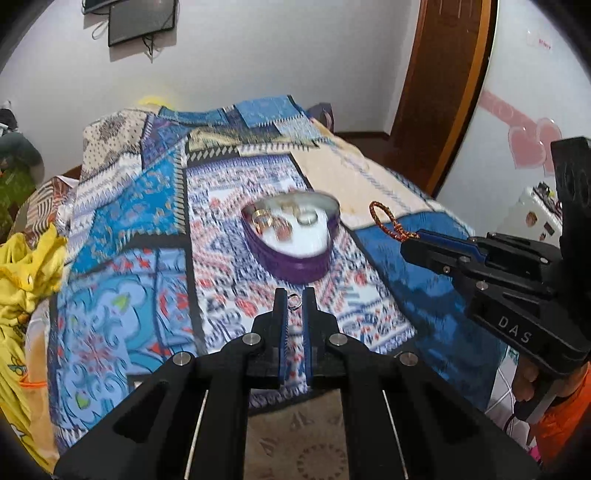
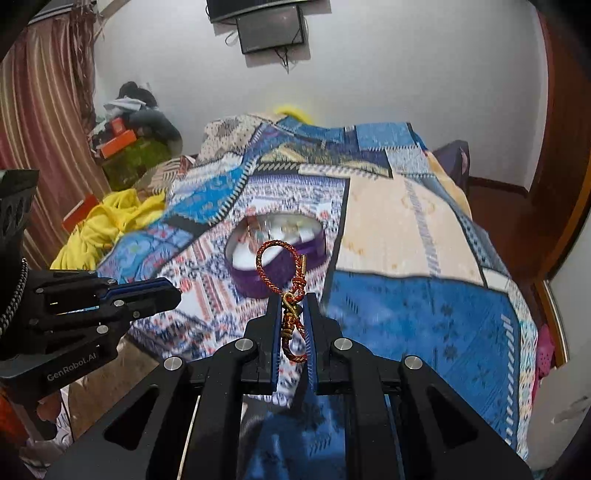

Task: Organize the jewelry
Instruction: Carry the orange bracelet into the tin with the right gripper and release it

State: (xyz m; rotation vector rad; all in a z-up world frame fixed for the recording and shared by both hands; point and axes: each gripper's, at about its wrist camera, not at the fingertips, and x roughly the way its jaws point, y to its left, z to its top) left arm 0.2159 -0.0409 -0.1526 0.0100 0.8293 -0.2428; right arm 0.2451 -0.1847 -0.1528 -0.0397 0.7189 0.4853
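A purple heart-shaped tin (image 1: 295,236) lies open on the patterned bedspread (image 1: 147,229), with several rings and bangles on its white lining. My left gripper (image 1: 294,300) is shut on a small silver ring (image 1: 294,302) just in front of the tin. My right gripper (image 2: 293,306) is shut on a red-and-gold braided bracelet (image 2: 282,266), whose loop sticks up past the fingertips. In the left wrist view the same bracelet (image 1: 384,221) pokes out of the right gripper (image 1: 410,240), to the right of the tin. In the right wrist view the tin (image 2: 277,254) sits just beyond the bracelet.
Yellow cloth (image 1: 26,280) is bunched at the bed's left side. A wooden door frame (image 1: 436,92) stands at the right, a dark screen (image 1: 142,20) hangs on the far wall. A hand (image 1: 532,373) holds the right gripper. Boxes and clutter (image 2: 122,140) lie far left.
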